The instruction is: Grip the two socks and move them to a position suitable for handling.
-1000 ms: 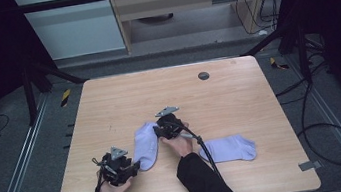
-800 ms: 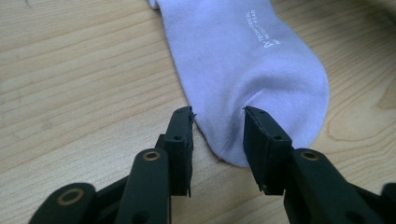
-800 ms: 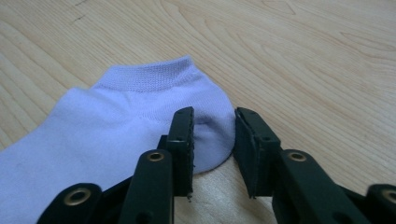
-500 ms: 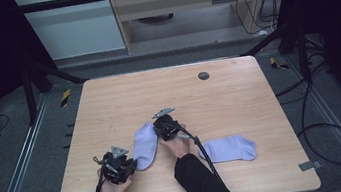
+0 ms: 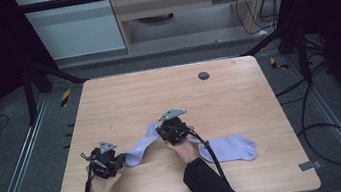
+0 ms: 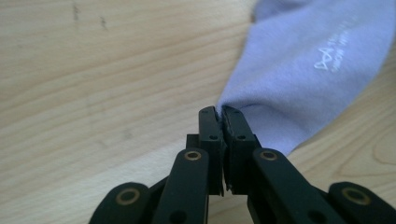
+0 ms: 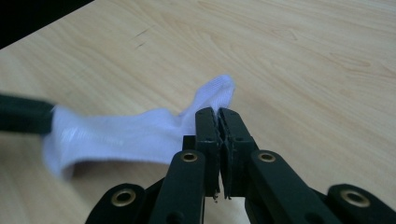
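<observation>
Two pale lilac fabric socks lie on the light wooden table (image 5: 238, 91), and two black hand-held grippers work on one of them. At the left of the high view, the left gripper (image 5: 119, 159) sits near the table's front edge; its jaws have just been closing and now pinch one end of the first lilac sock (image 5: 141, 148). In the left gripper view the jaws (image 6: 220, 114) meet with only a thin fold of the sock (image 6: 299, 70) between them, and small white lettering shows on the fabric. That sock stretches up and to the right across the table to the right gripper (image 5: 159, 129), whose jaws have also just been closing and now clamp the other end. In the right gripper view the tips (image 7: 218, 114) grip the ribbed fabric (image 7: 140, 135), which sags over the wood. Farther right, the second lilac sock (image 5: 231, 148) lies flat, with the right gripper's cable crossing it.
</observation>
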The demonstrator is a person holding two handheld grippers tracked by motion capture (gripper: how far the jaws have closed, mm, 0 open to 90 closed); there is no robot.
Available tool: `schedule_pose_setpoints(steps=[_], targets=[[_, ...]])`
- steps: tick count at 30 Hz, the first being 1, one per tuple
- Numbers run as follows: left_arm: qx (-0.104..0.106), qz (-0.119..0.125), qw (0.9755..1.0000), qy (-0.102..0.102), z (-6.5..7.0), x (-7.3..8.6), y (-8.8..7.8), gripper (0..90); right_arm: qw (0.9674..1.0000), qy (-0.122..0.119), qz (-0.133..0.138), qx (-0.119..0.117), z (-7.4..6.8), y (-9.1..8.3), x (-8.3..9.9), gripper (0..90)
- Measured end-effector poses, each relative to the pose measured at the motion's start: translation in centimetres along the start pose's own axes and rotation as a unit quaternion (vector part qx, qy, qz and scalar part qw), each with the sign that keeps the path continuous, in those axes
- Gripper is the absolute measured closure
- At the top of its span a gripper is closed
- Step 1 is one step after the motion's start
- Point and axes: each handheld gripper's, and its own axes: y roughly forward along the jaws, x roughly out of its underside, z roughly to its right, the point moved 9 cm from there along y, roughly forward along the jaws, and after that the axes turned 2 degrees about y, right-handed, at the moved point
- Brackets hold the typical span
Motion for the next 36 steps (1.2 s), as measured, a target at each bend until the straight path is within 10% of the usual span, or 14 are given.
schedule_pose_setpoints(steps=[14, 25, 36], targets=[[-0.004, -0.010, 0.9995, 0.028, -0.3, -0.2, 0.8, 80.1, 0.9987, 0.014, -0.047, 0.013, -2.9, -1.7, 5.5, 82.5], [-0.005, 0.008, 0.9999, 0.004, -0.9, 1.1, -1.3, 56.2, 0.9997, 0.007, -0.019, 0.009, -1.8, -3.5, 4.8, 63.7], [-0.007, -0.031, 0.9995, 0.000, -0.6, 2.3, 0.1, 70.9, 0.9987, 0.014, -0.046, 0.017, -1.3, -0.5, 6.5, 72.7]])
